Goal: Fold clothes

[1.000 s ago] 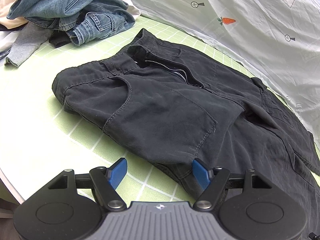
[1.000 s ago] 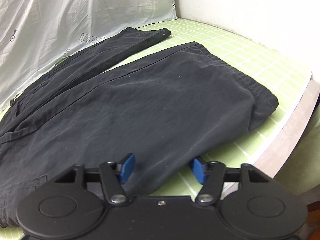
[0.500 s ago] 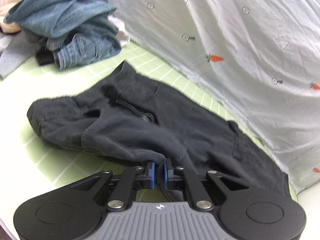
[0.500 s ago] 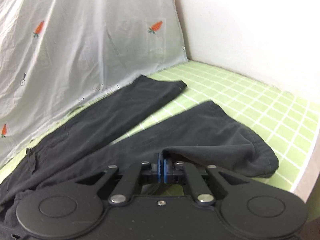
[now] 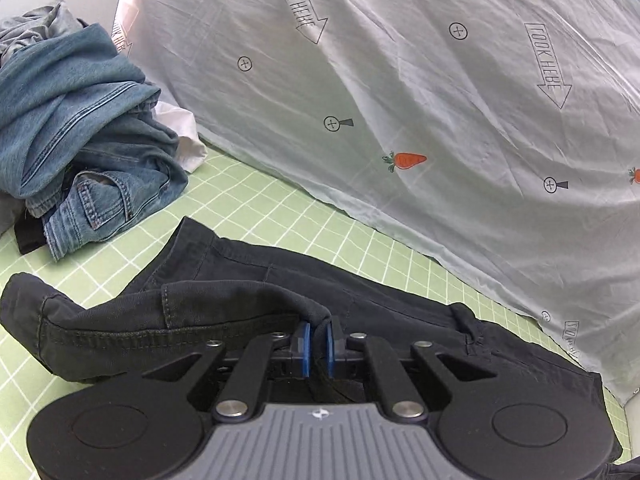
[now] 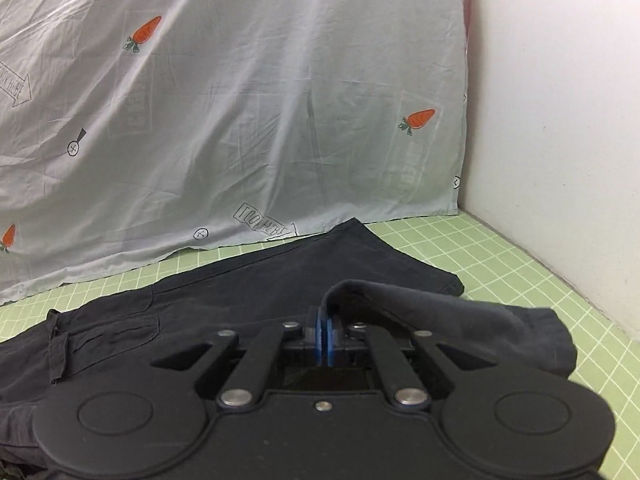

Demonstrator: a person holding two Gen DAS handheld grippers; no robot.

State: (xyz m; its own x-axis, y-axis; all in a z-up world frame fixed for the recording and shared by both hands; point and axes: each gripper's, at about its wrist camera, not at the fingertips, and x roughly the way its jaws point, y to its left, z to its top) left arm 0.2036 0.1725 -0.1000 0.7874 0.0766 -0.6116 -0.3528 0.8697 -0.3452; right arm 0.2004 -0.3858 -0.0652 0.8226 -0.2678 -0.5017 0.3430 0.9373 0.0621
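A pair of black trousers (image 5: 224,280) lies on the green checked table (image 5: 280,208). My left gripper (image 5: 317,334) is shut on a fold of the trousers near the waistband and holds it lifted off the table. My right gripper (image 6: 325,330) is shut on the near trouser leg (image 6: 440,304) close to its hem and holds it raised above the far leg (image 6: 280,280), which lies flat.
A heap of blue jeans and other clothes (image 5: 80,140) sits at the back left. A white sheet with carrot prints (image 5: 400,100) hangs along the back of the table, also in the right wrist view (image 6: 240,120). A white wall (image 6: 560,120) bounds the right side.
Both grippers went from open above the trousers to shut on the cloth. They have since lifted the near half of the trousers and carried it toward the sheet.
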